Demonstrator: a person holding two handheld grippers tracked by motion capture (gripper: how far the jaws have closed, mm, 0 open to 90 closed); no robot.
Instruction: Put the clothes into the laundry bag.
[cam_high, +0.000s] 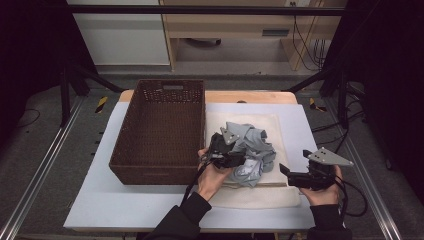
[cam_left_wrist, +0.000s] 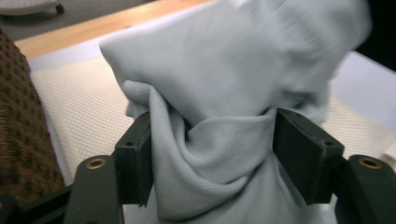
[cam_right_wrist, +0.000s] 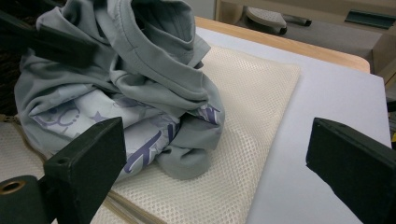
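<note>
Down low in the high view, left gripper (cam_high: 235, 156) digs into the crumpled grey garment (cam_high: 252, 150) on the mesh mat (cam_high: 272, 125), beside the wicker basket (cam_high: 162, 130). Left gripper view: cloth bunched between both jaws. Right gripper view: right gripper (cam_right_wrist: 215, 163) spread wide, holding nothing.

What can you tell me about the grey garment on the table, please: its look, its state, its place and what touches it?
The grey garment is a soft knit piece, light grey, with purple print on a paler part and a ribbed opening on top. It lies crumpled in a loose heap on the cream mesh bag, just right of the brown woven basket. A fold of it stands between the jaws of the left gripper, reaching both pads; whether they press it is unclear. The right gripper waits open beside it, apart.
</note>
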